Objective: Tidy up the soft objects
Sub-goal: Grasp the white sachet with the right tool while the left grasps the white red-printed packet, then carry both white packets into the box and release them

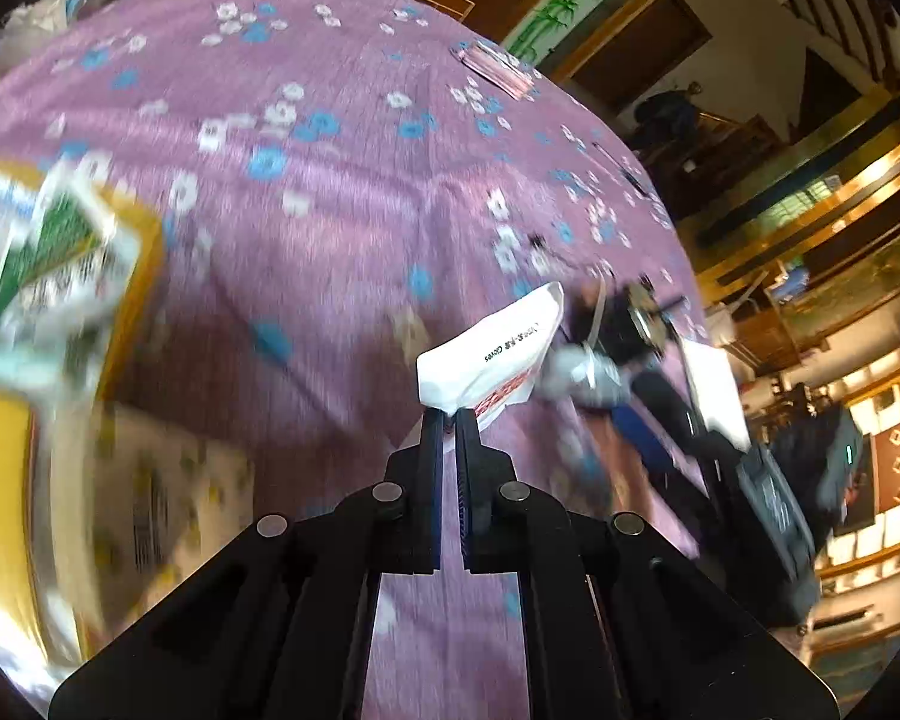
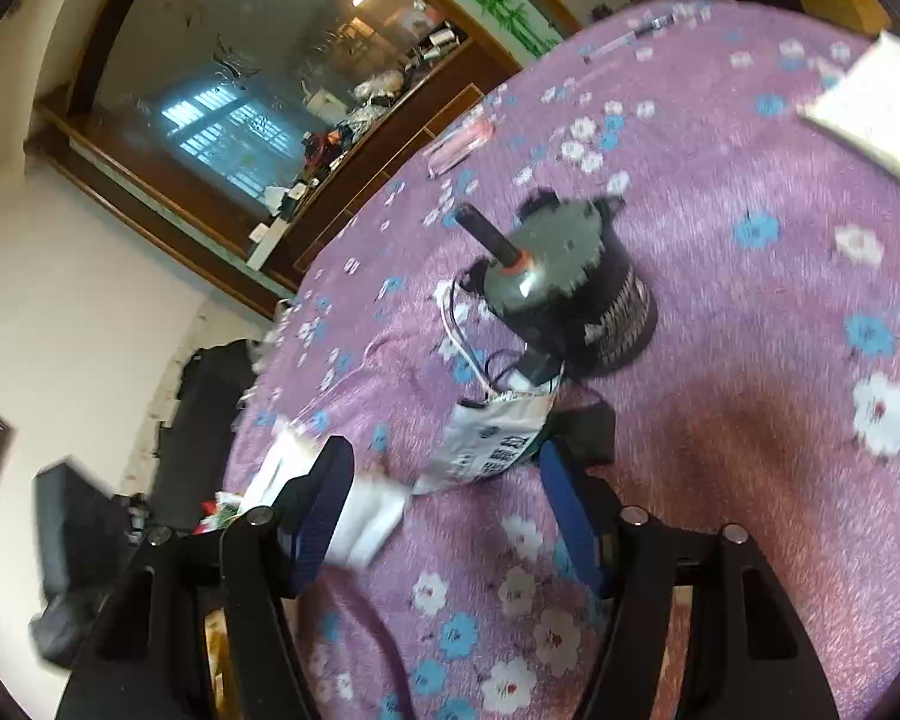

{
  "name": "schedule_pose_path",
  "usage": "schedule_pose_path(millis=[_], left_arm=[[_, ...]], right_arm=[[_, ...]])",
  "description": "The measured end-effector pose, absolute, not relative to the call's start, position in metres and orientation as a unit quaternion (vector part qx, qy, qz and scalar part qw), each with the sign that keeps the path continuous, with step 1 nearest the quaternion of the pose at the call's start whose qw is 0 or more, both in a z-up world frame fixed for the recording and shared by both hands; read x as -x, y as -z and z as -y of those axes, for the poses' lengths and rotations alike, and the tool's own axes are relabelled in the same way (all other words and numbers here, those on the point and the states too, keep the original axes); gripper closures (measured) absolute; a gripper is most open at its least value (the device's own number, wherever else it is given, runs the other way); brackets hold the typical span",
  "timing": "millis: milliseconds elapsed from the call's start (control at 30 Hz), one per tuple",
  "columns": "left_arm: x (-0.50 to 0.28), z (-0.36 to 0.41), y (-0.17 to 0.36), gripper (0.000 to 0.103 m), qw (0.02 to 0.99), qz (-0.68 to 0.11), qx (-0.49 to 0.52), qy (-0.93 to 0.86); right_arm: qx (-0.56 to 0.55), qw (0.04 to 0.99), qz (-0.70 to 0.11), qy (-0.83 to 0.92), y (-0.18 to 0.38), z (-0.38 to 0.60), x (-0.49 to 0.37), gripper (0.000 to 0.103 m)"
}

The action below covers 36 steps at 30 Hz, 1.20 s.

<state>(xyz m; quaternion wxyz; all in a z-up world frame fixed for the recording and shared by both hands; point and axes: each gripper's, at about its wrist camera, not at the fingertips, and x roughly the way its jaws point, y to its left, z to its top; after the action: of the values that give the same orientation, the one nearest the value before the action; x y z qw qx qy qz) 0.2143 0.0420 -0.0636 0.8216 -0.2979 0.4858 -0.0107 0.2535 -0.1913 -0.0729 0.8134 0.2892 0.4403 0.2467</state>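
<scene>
My left gripper (image 1: 449, 415) is shut on a white plastic packet of gloves (image 1: 492, 354) and holds it above the purple flowered tablecloth (image 1: 330, 138). A yellow basket (image 1: 6, 420) at the left edge holds blurred soft packs, one green and white (image 1: 54, 252). My right gripper (image 2: 444, 468) is open and empty just above the cloth. A white printed pouch (image 2: 498, 444) lies ahead of it between the fingers, and a white pack (image 2: 372, 516) lies beside the left finger (image 2: 324, 498).
A dark motor with a shaft and wires (image 2: 564, 282) stands on the cloth (image 2: 750, 420) behind the pouch. A white paper (image 2: 870, 108) lies far right. A pink flat packet (image 1: 498, 69) lies at the table's far side. Dark bags (image 1: 774, 504) stand beside the table.
</scene>
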Motion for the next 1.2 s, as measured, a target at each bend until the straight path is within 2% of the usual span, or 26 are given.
schedule_pose_path(millis=[33,67,233,333,500,533,567,600,633,667,767,1100,1133,1167,1200], left_arm=[[-0.207,-0.042,0.065,0.1,0.82,-0.481,0.309,0.019],[-0.204,-0.04,0.065,0.1,0.82,-0.48,0.312,0.022],[-0.199,-0.031,0.065,0.1,0.821,-0.486,0.298,0.04],[-0.208,-0.025,0.065,0.1,0.821,-0.491,0.286,0.05],[-0.228,-0.011,0.079,0.099,0.821,-0.517,0.243,0.024],[-0.232,-0.008,0.081,0.091,0.823,-0.52,0.23,0.013],[-0.234,-0.007,0.082,0.076,0.825,-0.519,0.224,0.006],[-0.236,-0.006,0.082,0.067,0.829,-0.514,0.222,0.003],[-0.237,-0.006,0.083,0.047,0.831,-0.509,0.225,0.003],[-0.238,-0.008,0.085,0.039,0.83,-0.507,0.232,0.003],[-0.236,-0.01,0.091,0.034,0.83,-0.497,0.253,0.02],[-0.232,0.002,0.093,0.034,0.821,-0.483,0.292,0.082],[-0.23,0.002,0.093,0.043,0.826,-0.477,0.289,0.078],[-0.228,0.002,0.094,0.064,0.825,-0.475,0.295,0.082],[-0.227,0.001,0.094,0.072,0.818,-0.475,0.309,0.095]], right_arm=[[-0.275,0.822,-0.438,-0.238,0.071,0.189,-0.254,0.044],[-0.259,0.83,-0.438,-0.227,0.07,0.186,-0.255,0.056],[-0.234,0.843,-0.44,-0.202,0.073,0.19,-0.254,0.077],[-0.238,0.844,-0.435,-0.202,0.071,0.196,-0.251,0.081],[-0.248,0.852,-0.404,-0.222,0.059,0.204,-0.236,0.081],[-0.249,0.851,-0.407,-0.222,0.06,0.204,-0.237,0.081],[-0.245,0.85,-0.413,-0.216,0.063,0.203,-0.239,0.081],[-0.242,0.85,-0.417,-0.212,0.064,0.201,-0.24,0.081],[-0.239,0.849,-0.421,-0.211,0.065,0.2,-0.242,0.081],[-0.235,0.846,-0.429,-0.211,0.068,0.197,-0.244,0.081],[-0.231,0.837,-0.439,-0.231,0.071,0.189,-0.243,0.081],[-0.281,0.792,-0.457,-0.292,0.082,0.187,-0.248,0.082],[-0.276,0.792,-0.458,-0.296,0.081,0.184,-0.247,0.082],[-0.268,0.794,-0.456,-0.299,0.08,0.181,-0.246,0.082],[-0.261,0.798,-0.455,-0.297,0.078,0.18,-0.245,0.082]])
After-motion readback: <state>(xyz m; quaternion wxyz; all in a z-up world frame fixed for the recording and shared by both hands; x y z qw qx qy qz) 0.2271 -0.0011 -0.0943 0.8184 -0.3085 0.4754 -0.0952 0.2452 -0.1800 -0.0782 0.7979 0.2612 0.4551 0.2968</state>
